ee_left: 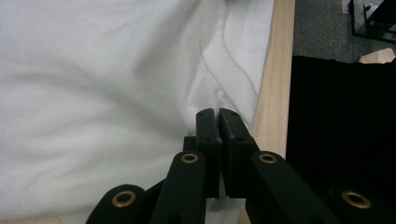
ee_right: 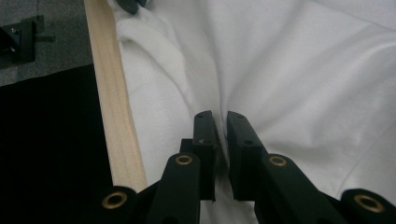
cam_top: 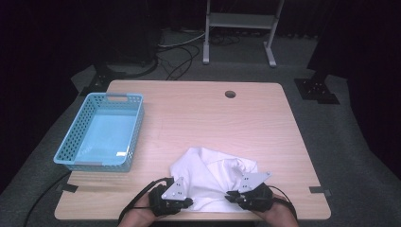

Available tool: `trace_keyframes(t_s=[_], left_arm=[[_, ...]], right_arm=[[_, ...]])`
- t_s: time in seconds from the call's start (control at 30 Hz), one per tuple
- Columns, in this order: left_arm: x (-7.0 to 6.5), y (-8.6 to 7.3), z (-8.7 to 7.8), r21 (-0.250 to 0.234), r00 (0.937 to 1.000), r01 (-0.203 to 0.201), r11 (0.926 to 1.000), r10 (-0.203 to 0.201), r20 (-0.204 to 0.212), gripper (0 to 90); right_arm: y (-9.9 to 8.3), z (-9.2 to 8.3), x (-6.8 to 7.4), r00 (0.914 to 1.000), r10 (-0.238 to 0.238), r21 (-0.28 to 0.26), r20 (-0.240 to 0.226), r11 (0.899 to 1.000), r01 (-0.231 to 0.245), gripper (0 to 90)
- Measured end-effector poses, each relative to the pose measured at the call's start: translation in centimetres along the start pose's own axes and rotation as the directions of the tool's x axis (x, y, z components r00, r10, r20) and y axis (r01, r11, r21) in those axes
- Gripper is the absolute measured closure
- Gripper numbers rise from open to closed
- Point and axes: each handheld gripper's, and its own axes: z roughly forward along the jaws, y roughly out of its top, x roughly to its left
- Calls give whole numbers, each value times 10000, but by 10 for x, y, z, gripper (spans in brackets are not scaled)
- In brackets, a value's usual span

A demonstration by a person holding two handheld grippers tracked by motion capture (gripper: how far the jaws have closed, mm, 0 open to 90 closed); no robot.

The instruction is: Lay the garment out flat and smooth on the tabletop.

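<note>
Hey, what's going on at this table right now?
A person holds a gripper in each hand at the near edge of a wooden table. The left gripper and the right gripper are each pinched shut on a crumpled white garment. An empty blue basket sits at the table's left side.

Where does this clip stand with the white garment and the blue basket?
Early stage. Done: both grippers have taken hold, the left gripper and right gripper each shut on a fold of the white garment near the table's front edge. In hand: the garment, crumpled, unfolded. Left: probably folding and moving it; the blue basket holds nothing yet.
</note>
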Motion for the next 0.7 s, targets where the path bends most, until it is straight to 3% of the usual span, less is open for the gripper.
trace_keyframes(t_s=[0.13, 0.43, 0.7], left_arm=[[0, 1, -3, -151, 10000, 11, 9999, -12, -29, 879], [2, 9, -24, -1083, 9998, 151, 9940, -135, 152, 877], [20, 32, -42, -1640, 9999, 21, 9865, 7, 169, 877]], right_arm=[[1, -3, 2, 10000, -28, -93, -32, 10000, 28, 835], [12, -24, 0, 9993, 1, -751, -386, 9972, -30, 836], [28, -40, -13, 9983, 2, -1329, -585, 9911, -79, 836]])
